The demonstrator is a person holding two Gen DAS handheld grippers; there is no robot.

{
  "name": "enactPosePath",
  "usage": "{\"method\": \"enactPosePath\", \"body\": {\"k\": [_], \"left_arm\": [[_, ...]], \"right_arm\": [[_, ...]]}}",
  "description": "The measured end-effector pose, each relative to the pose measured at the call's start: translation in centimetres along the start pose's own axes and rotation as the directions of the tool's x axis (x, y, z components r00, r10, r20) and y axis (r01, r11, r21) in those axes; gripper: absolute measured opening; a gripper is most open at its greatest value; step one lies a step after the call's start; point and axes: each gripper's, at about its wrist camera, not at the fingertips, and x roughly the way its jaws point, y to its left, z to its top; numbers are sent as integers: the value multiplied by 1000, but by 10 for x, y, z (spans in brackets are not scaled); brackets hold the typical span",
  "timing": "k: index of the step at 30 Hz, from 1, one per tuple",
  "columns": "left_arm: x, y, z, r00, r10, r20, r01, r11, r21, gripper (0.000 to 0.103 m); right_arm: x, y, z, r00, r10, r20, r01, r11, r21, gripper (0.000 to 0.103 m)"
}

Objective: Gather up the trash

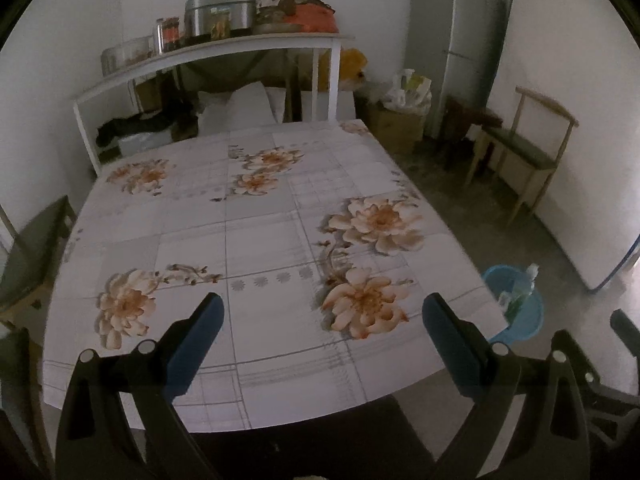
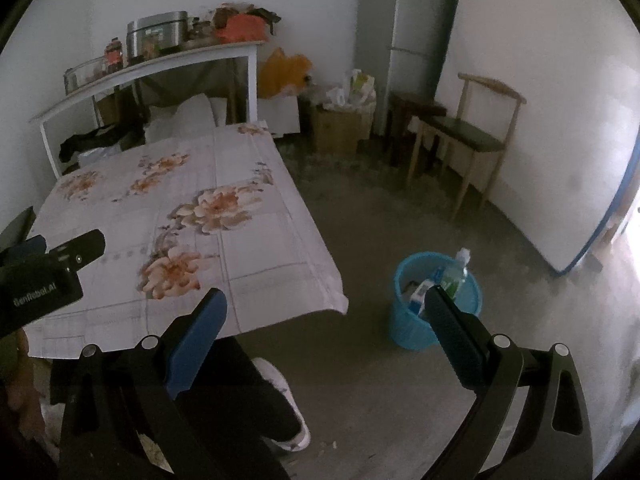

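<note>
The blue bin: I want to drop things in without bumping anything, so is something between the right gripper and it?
Nothing visible. The right gripper is open and empty, and only bare floor lies before the blue bin, which already holds a bottle.

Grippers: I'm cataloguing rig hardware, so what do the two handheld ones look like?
Both match: the left gripper and right gripper have black angular linkage arms with silver pivot pins, ending in flat blue-padded fingers. Seen from the right wrist view, the left unit's black body carries white "GenRobot" lettering. No cables show.
</note>
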Motion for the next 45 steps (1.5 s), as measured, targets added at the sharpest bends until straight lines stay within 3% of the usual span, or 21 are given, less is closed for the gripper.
{"method": "enactPosePath", "body": {"k": [9,23,45], "left_arm": [[1,-16,-6,999,26,-41,-24,998,56,97],[-5,-27,-6,998,55,-27,-53,995,89,97],[-6,-25,-8,998,61,-35,-58,994,88,97]], "right_arm": [[7,-21,-9,999,-1,-36,3,999,41,95],[2,-53,-11,999,-39,-34,41,995,90,95],[2,-55,-11,998,-44,-35,47,995,87,95]]}}
